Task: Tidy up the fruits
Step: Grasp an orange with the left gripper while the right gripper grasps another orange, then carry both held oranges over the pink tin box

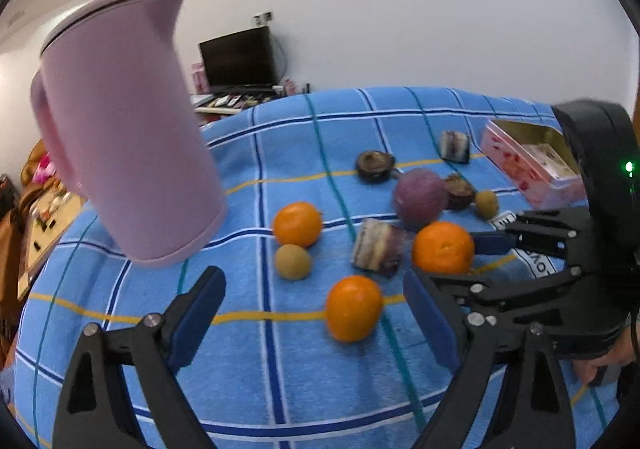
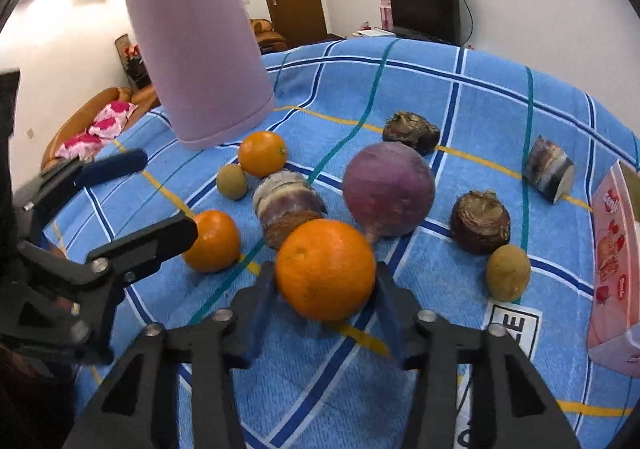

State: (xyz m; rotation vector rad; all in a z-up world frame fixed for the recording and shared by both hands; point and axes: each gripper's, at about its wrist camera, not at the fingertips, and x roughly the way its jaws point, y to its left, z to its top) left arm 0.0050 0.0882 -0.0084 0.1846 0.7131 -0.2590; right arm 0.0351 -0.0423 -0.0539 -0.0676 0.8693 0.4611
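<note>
While the right gripper (image 2: 326, 281) has its two fingers pressed against either side of an orange (image 2: 326, 269), that fruit sits low over the blue checked cloth (image 2: 480, 97); can't tell if it's touching the fabric. From the left wrist view you see the same orange (image 1: 443, 247) pinched between the right gripper's (image 1: 444, 253) blue pads.

The left gripper (image 1: 316, 313) is spread wide with nothing in it, hanging over the near part of the cloth. A second orange (image 1: 354, 308) lies between its fingertips but touches neither one. A third orange (image 1: 297, 224) is further back, with a small tan round fruit (image 1: 293, 261) just beside it.

Right behind the gripped orange is a cut chunk of something layered, brownish-purple (image 2: 288, 207), and next to that a big round purple thing (image 2: 389, 189), maybe a turnip, kinda blurry. Two dark rough-skinned lumps (image 2: 480, 223) (image 2: 411, 131) are further out, another tan fruit (image 2: 509, 272) sits near the closer lump, and a second cut chunk (image 2: 549, 169) is off toward the right edge.

A pink lidded jug (image 1: 124, 129) stands at the back left of the cloth. A pink tin box (image 1: 532, 165) with its lid off is on the right side. Dark monitor (image 1: 240, 57) against the far wall.
</note>
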